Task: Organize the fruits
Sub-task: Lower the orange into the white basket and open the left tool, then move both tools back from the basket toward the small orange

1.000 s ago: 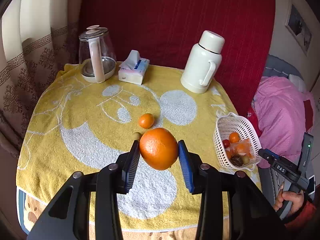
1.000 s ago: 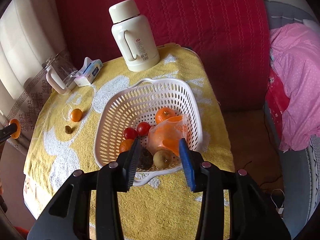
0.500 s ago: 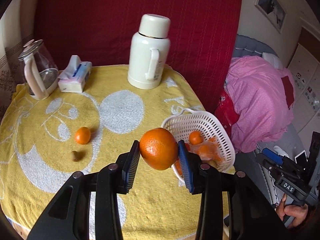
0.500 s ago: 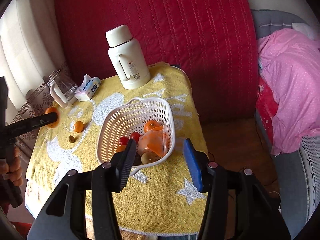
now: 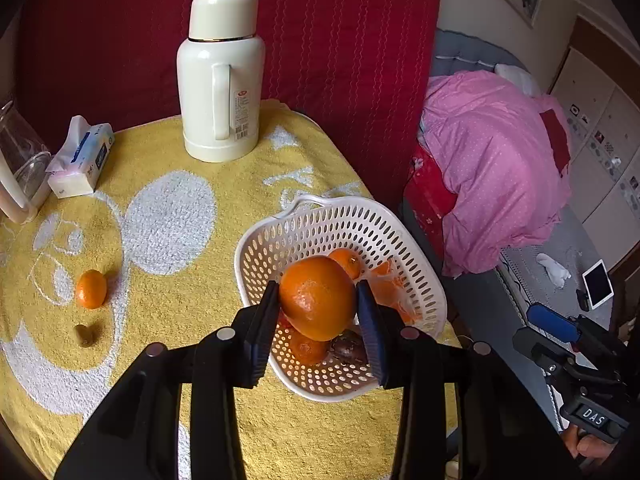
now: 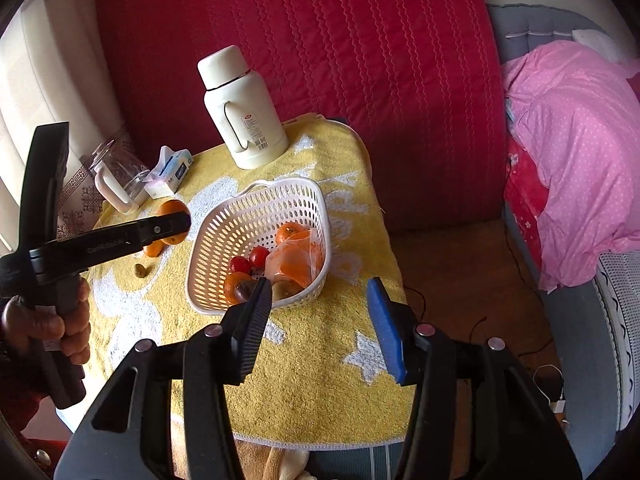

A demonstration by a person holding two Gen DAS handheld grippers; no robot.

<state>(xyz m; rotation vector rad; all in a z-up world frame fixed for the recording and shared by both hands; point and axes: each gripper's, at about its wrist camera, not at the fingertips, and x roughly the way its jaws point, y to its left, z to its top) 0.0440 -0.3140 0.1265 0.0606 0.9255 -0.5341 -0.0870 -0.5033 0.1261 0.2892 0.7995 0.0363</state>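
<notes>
My left gripper (image 5: 318, 304) is shut on a large orange (image 5: 316, 300) and holds it in the air over the near side of the white perforated basket (image 5: 372, 216). In the right wrist view the same orange (image 6: 173, 227) hangs left of the basket (image 6: 304, 196). The basket holds small oranges, two red tomatoes (image 6: 250, 261), a dark fruit and an orange plastic bag (image 6: 298, 260). A small tangerine (image 5: 91, 289) and a small brown fruit (image 5: 83, 334) lie on the yellow towel to the left. My right gripper (image 6: 318, 308) is open and empty, pulled back above the table's near right corner.
A cream thermos (image 5: 221, 76) stands at the back of the table. A tissue pack (image 5: 82, 156) and a glass kettle (image 5: 18, 172) sit at the back left. A red quilted backrest rises behind. A pink blanket (image 5: 496, 168) lies on the bed to the right.
My left gripper has carried the orange rightward from the table's middle to over the basket. My right gripper has drawn back and up from the basket and opened wider.
</notes>
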